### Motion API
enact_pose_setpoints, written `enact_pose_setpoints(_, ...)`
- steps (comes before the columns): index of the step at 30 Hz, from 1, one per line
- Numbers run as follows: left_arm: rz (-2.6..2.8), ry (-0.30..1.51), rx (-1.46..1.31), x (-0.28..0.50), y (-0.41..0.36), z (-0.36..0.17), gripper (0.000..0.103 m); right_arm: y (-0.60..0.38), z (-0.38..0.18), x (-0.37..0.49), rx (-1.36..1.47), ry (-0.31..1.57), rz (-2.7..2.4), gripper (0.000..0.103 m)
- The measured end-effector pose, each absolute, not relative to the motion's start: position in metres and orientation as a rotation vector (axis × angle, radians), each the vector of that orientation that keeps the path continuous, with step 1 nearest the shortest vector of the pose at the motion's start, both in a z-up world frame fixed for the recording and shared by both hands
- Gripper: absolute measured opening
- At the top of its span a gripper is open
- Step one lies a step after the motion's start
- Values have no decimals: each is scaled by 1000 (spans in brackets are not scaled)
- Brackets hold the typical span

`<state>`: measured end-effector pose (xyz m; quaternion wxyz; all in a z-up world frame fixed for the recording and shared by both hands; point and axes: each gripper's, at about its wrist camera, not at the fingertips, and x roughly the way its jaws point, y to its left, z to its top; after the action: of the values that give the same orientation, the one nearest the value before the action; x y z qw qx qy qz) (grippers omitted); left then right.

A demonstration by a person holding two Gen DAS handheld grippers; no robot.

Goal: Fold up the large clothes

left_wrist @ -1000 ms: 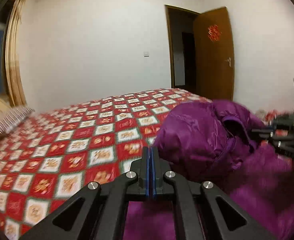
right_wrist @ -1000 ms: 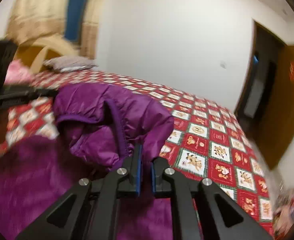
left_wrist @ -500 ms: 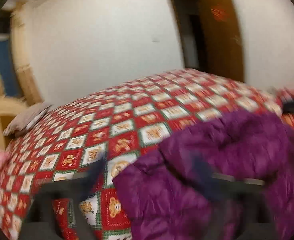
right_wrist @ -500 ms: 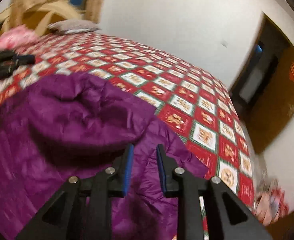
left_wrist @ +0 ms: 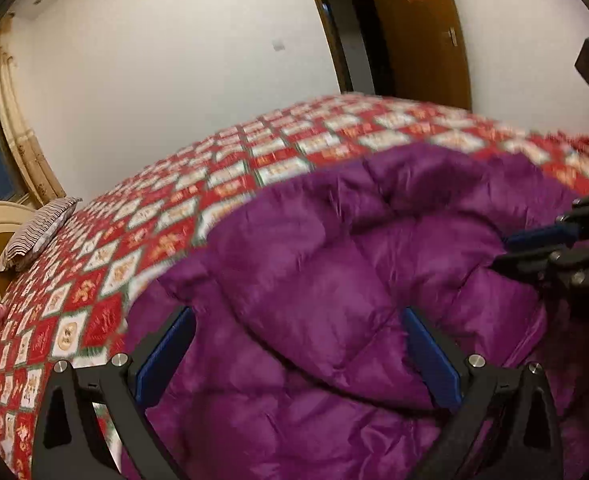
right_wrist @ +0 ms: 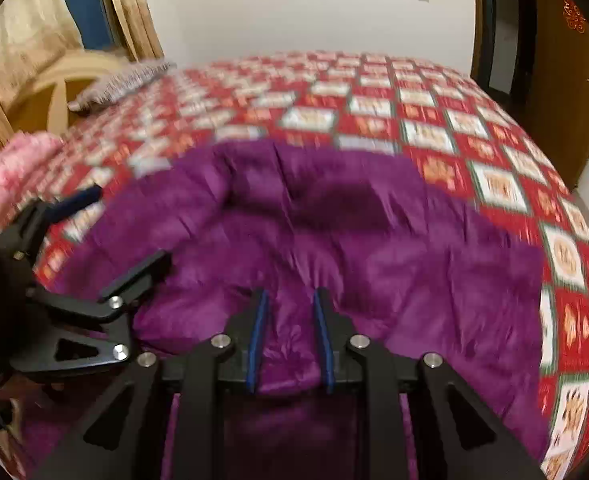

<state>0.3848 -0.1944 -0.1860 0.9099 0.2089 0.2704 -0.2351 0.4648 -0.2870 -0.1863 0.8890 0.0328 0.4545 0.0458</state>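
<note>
A purple padded jacket (left_wrist: 334,280) lies folded over on the bed, its upper part laid forward on the lower part. It also fills the middle of the right wrist view (right_wrist: 334,232). My left gripper (left_wrist: 298,348) is wide open just above the jacket, empty; it shows at the left of the right wrist view (right_wrist: 130,236). My right gripper (right_wrist: 288,320) is partly open over the jacket's near fold, with fabric showing between its blue pads; it shows at the right of the left wrist view (left_wrist: 534,248).
The bed has a red and white patterned quilt (left_wrist: 134,220) (right_wrist: 414,120). A striped pillow (left_wrist: 34,232) and a pink cloth (right_wrist: 22,168) lie near the headboard. A wooden door (left_wrist: 414,32) stands beyond the bed.
Both grippers were shut on the raised jacket part, carried it forward and down, and have opened. The jacket now lies flatter on the bed.
</note>
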Motion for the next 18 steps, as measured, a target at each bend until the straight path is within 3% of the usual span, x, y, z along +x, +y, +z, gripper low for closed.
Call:
enact_pose_setpoints(7, -488, 616, 414, 395, -194, -190, 102, -290, -203, 457, 10, 929, 74, 25)
enact_pose_setpoints(12, -477, 496, 349, 382, -171, -135, 102, -296, -184, 451, 27, 957, 82, 25)
enact_pose_setpoints(16, -389, 438, 255, 419, -159, -93, 102, -310, -135, 449, 67, 862, 33, 33)
enact_pose_setpoints(18, -297, 467, 221, 455, -159, -86, 102, -318, -117, 468, 118, 827, -11, 51)
